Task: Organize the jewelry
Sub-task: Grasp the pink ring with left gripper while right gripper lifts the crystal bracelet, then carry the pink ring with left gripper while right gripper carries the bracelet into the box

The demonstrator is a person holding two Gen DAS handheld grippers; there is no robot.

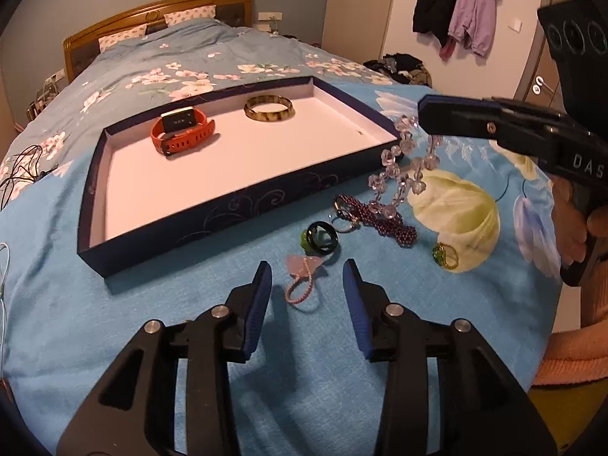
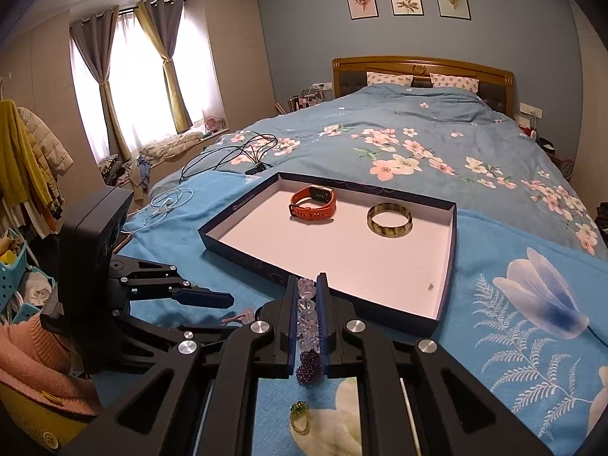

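Note:
A shallow dark-blue tray (image 1: 235,201) with a white floor lies on the blue bedspread and holds an orange watch (image 1: 182,133) and a mottled bangle (image 1: 269,108). My right gripper (image 2: 307,285) is shut on a clear crystal bead bracelet (image 2: 307,319), lifting it beside the tray's near corner; in the left wrist view the beads (image 1: 402,167) hang below it. My left gripper (image 1: 307,271) is open, low over a pink bead ring (image 1: 304,277). Nearby lie a dark ring (image 1: 322,237), a silver ring (image 1: 344,222), a purple bead bracelet (image 1: 383,222) and a green bead ring (image 1: 444,254).
Black cables (image 2: 235,152) and a white cable (image 2: 167,201) lie on the bed left of the tray (image 2: 448,262). The headboard (image 2: 421,66) is far behind. Clothes hang on the wall (image 1: 459,7). A basket (image 2: 11,277) stands on the floor at left.

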